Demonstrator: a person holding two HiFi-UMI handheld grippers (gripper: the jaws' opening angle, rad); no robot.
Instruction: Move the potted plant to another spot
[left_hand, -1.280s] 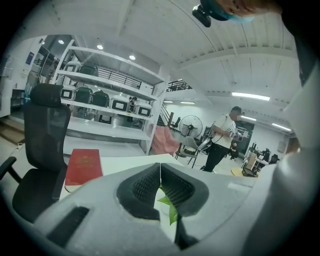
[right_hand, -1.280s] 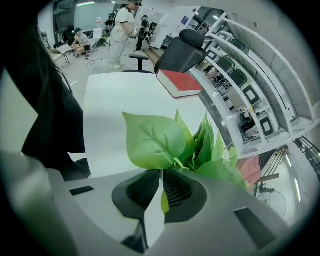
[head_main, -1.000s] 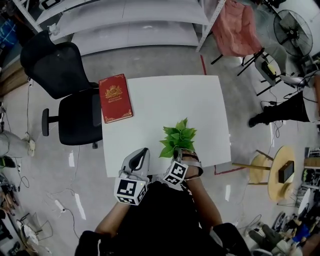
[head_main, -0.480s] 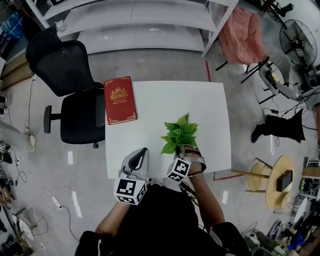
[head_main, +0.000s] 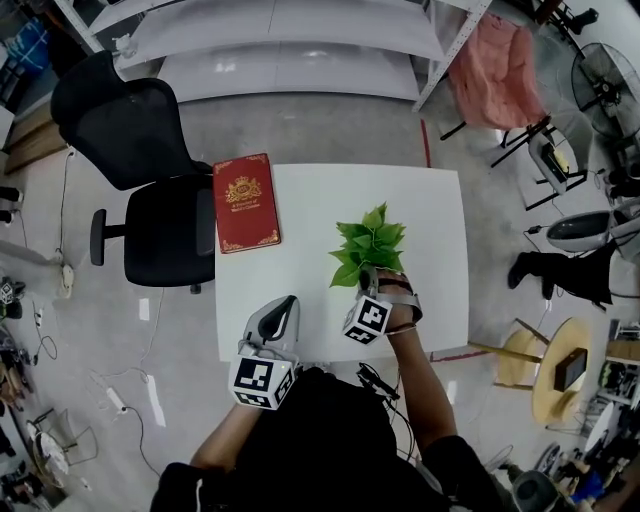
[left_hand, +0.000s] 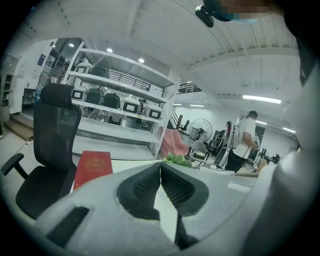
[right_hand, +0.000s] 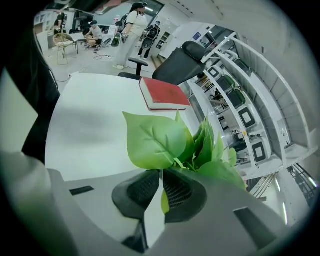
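Observation:
The potted plant (head_main: 368, 243) shows as a bunch of green leaves over the right half of the white table (head_main: 320, 195); its pot is hidden under the leaves and my gripper. My right gripper (head_main: 368, 287) is at the plant's near side, shut on its base. In the right gripper view the jaws of that gripper (right_hand: 161, 172) meet right under the leaves (right_hand: 160, 142). My left gripper (head_main: 283, 306) hovers at the table's front edge, left of the plant, shut and empty. Its tips (left_hand: 160, 165) touch each other in the left gripper view, where the plant (left_hand: 178, 160) peeks over them.
A red book (head_main: 247, 203) lies at the table's far left corner. A black office chair (head_main: 140, 170) stands to the left of the table. Metal shelving (head_main: 290, 40) runs behind it. A round wooden stool (head_main: 560, 370) stands at the right.
My right gripper has carried the plant away from the table's front edge, farther in and slightly right. The left gripper has stayed put.

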